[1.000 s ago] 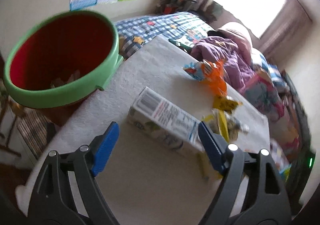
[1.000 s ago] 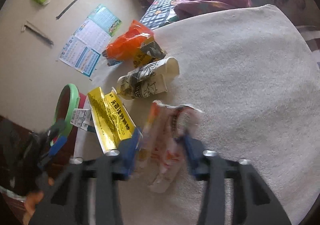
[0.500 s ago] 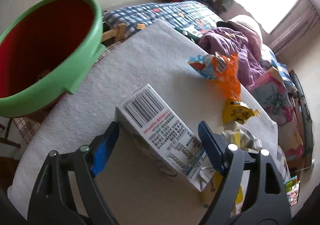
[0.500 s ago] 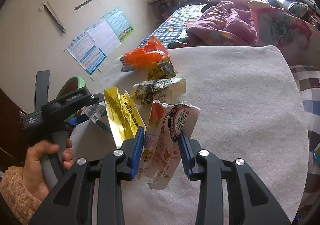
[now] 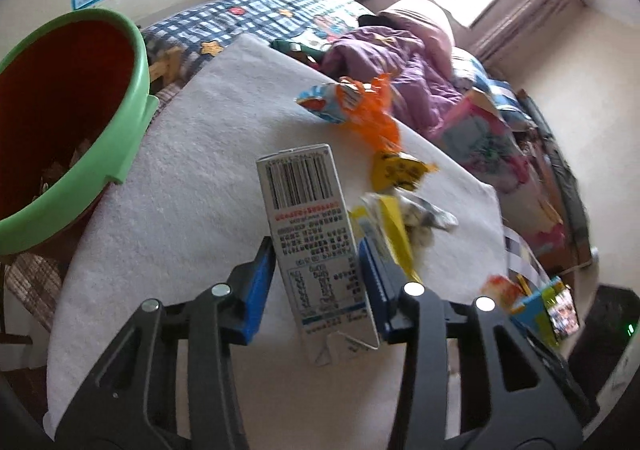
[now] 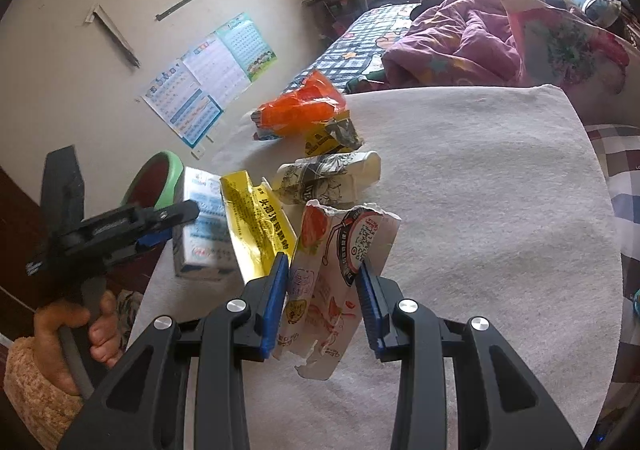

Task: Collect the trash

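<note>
My left gripper [image 5: 316, 270] is shut on a white carton [image 5: 312, 226] with a barcode, held above the white table cover [image 5: 180, 186]; the carton also shows in the right wrist view [image 6: 202, 226]. The green-rimmed red bin [image 5: 56, 122] stands to its left, beside the table. My right gripper [image 6: 322, 290] is shut on a torn white and red wrapper [image 6: 340, 270], lifted off the table. A yellow wrapper [image 6: 258, 226], a crumpled paper cup [image 6: 328, 178], an orange bag [image 6: 300, 110] and a small yellow packet [image 6: 328, 138] lie on the table beyond.
A bed [image 6: 460, 30] with a purple quilt and checked sheet stands behind the table. Posters [image 6: 208, 78] hang on the wall. The table's right half [image 6: 500, 210] is bare cloth. The left hand [image 6: 76, 334] in a beige sleeve holds the left gripper.
My left gripper closed on the carton and lifted it, turning it end-on. My right gripper rose with the wrapper held between its pads.
</note>
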Motion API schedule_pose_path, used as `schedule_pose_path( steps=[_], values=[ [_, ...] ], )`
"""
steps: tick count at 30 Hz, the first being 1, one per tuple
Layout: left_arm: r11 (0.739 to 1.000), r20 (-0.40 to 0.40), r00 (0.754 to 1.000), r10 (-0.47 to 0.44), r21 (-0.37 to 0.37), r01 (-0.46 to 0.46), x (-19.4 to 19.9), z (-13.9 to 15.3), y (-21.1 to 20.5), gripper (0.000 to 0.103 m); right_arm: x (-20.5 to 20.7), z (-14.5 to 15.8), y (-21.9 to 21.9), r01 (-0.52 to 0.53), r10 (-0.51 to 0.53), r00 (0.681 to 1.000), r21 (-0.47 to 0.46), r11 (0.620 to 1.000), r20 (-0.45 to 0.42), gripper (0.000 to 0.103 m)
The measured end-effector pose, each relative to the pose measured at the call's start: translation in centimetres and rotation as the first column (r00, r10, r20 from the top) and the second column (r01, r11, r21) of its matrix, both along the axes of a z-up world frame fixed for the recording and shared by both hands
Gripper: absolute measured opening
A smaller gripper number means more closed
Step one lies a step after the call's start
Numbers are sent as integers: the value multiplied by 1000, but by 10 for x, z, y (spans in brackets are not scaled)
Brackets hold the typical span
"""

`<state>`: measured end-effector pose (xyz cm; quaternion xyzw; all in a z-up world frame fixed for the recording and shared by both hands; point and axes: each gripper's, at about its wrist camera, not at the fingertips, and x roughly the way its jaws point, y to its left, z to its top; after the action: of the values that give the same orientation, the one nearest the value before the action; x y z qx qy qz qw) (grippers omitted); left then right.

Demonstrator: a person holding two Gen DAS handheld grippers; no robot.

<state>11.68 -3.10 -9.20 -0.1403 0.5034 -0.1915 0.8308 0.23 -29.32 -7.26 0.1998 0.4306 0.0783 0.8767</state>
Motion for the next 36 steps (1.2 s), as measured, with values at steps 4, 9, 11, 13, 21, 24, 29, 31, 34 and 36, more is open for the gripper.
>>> schedule_pose_path(
  steps=[4, 9, 11, 13, 21, 24, 29, 31, 34, 36],
  values=[
    [999, 28, 999, -38, -7, 38, -17, 15, 4, 41, -2, 6, 1, -17, 17, 1000, 18, 1000, 14, 34],
    [997, 8, 997, -72, -39, 72, -36, 14, 6, 41, -7, 7, 3, -47, 47, 999, 49, 998, -3, 34],
    [997, 12, 997, -80, -9, 80, -42, 10, 3, 41, -8, 3, 5, -53, 54, 998, 51, 997, -18, 34],
    [995, 16, 995, -96, 24, 96, -47, 6, -2, 41, -9, -1, 8, -60, 61, 998, 51, 997, -32, 34],
    [996, -28, 996, -84, 18, 84, -56, -16, -5, 41, -13, -10, 22, -87, 90, 993, 44, 995, -76, 40],
    [998, -35, 997, -68, 17, 68, -57, -19, -2, 41, -15, -11, 22, -75, 78, 994, 46, 996, -81, 55],
    [998, -29, 998, -47, 32, 48, -59, -19, 2, 45, -19, -6, 12, -41, 44, 997, 50, 998, -60, 64],
    [998, -21, 999, -49, 46, 50, -61, -18, 2, 46, -21, -7, 5, -22, 25, 998, 45, 999, -65, 64],
    [997, -23, 998, -52, 55, 53, -62, -19, 2, 48, -22, -12, -4, 6, -1, 996, 58, 998, -88, 64],
    [998, -28, 999, -46, 42, 47, -62, -18, 2, 50, -23, -14, -7, 14, -8, 995, 58, 998, -96, 64]
  ],
)
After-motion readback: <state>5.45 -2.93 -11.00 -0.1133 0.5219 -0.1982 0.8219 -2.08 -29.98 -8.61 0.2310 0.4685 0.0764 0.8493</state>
